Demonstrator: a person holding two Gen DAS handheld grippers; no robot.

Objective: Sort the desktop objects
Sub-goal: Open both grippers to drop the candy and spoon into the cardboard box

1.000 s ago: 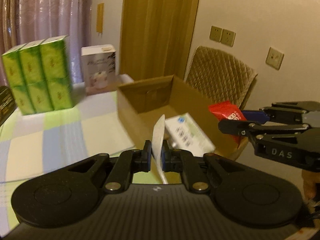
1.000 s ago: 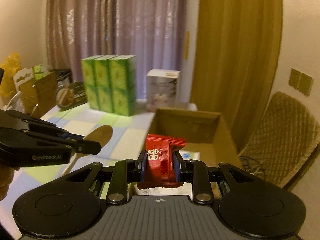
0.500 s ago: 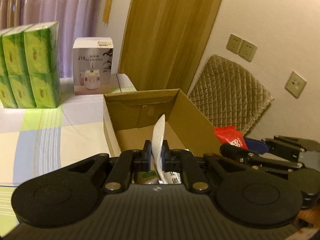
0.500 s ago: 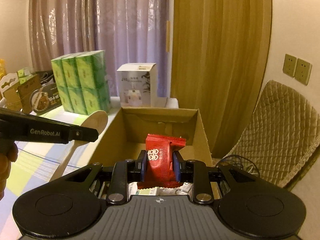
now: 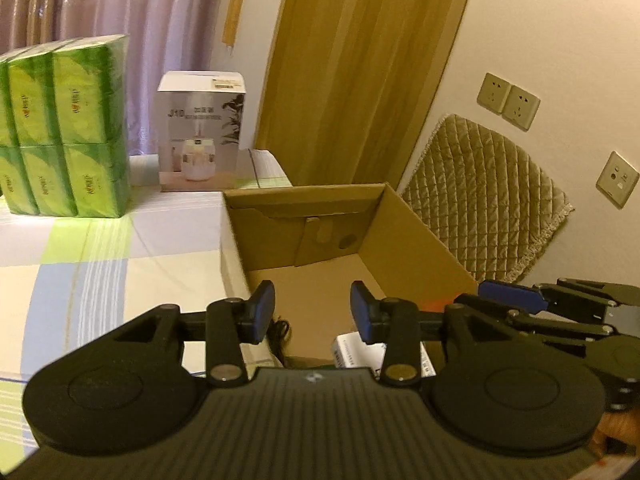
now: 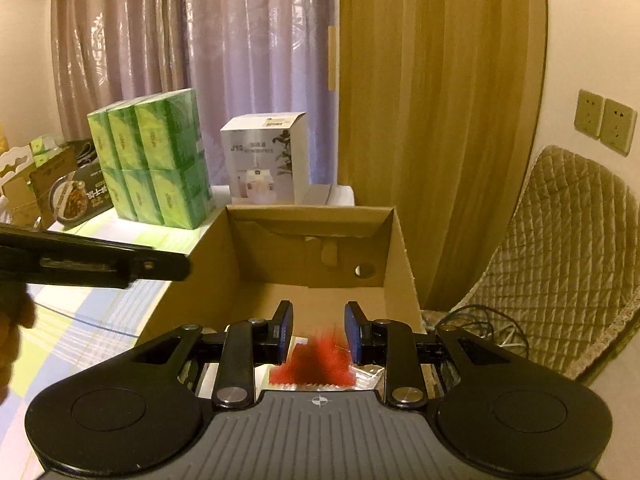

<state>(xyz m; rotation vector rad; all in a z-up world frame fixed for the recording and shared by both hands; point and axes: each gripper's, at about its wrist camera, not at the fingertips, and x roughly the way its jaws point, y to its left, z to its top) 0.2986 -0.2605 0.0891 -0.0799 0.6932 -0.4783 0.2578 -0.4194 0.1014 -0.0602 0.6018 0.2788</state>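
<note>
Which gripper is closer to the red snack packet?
Right. The red snack packet is just below the right gripper; the left gripper, jaws opening and empty, is further aside.

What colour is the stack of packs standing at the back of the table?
Green, with lighter yellow-green panels; the stack of packs shows best in the right wrist view.

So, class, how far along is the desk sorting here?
Done: a white packet lies in the cardboard box. In hand: nothing; the left gripper, jaws opening, is empty, and the right gripper stands open over a blurred red packet inside the box. Left, perhaps: the green packs and white carton.
</note>
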